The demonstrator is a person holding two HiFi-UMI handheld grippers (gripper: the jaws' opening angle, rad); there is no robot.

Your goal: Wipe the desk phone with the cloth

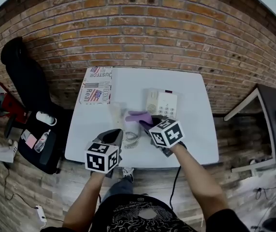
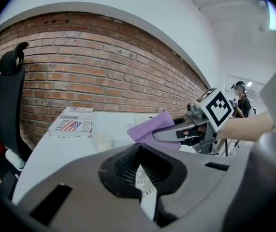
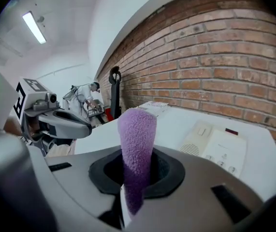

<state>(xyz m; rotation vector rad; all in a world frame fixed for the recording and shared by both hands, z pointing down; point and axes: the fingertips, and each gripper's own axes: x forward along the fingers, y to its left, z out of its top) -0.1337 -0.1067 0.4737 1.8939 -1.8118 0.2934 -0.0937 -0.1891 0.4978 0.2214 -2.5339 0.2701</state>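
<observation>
The white desk phone [image 1: 162,103] [image 3: 217,149] lies on the white table [image 1: 191,144], toward its middle and back. My right gripper [image 1: 146,123] [image 3: 133,182] is shut on a purple cloth [image 1: 138,115] [image 3: 137,139] [image 2: 150,127], which sticks out past the jaws just left of the phone and above the table. A coiled phone cord [image 1: 131,139] lies on the table between the two grippers. My left gripper [image 1: 113,138] [image 2: 145,192] hovers near the table's front edge, left of the cord, its jaws together with nothing seen in them.
A flat printed box [image 1: 96,85] [image 2: 72,122] sits at the table's back left corner. A pale object [image 1: 114,111] lies left of the cloth. A black chair [image 1: 24,76] stands left of the table. The brick wall [image 1: 142,33] runs behind it.
</observation>
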